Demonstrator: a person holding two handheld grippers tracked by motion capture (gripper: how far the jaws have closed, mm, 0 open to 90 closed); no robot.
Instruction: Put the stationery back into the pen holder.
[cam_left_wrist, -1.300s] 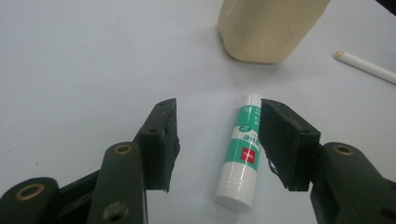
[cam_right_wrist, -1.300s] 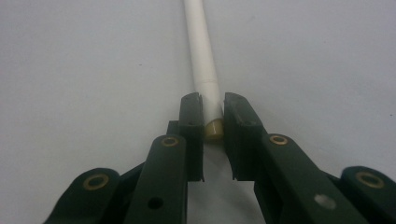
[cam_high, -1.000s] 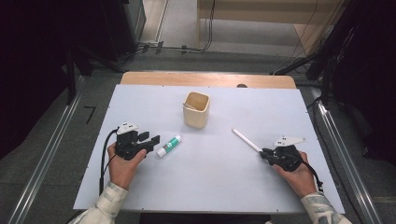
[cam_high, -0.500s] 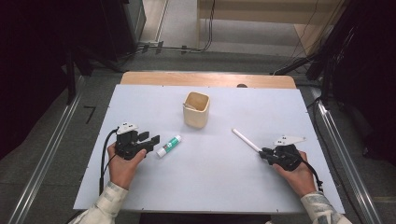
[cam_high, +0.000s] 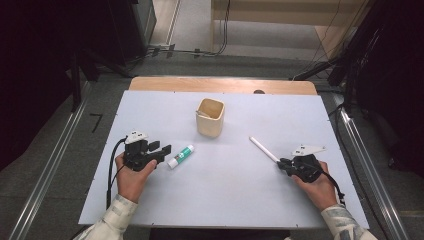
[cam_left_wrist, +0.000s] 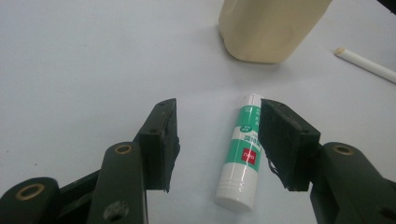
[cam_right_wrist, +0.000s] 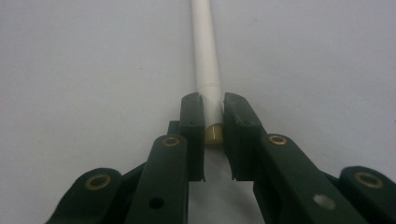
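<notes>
A green-and-white glue stick (cam_high: 180, 156) lies on the white table top, cap end toward me in the left gripper view (cam_left_wrist: 243, 149). My left gripper (cam_high: 162, 150) is open around it (cam_left_wrist: 218, 106); the stick rests close beside the right pad without being pressed. A thin white pen (cam_high: 262, 148) lies slanted at the right. My right gripper (cam_high: 281, 162) is shut on its near end (cam_right_wrist: 214, 100), and its jaws have just been closing there. The pen's shaft (cam_right_wrist: 205, 46) runs straight away from the jaws.
A cream square cup (cam_high: 210, 117) stands upright in the middle toward the back, also seen as the cup (cam_left_wrist: 271, 28) beyond the glue stick. The white sheet (cam_high: 225, 200) covers a wooden table (cam_high: 220, 84). Metal rails run along both sides.
</notes>
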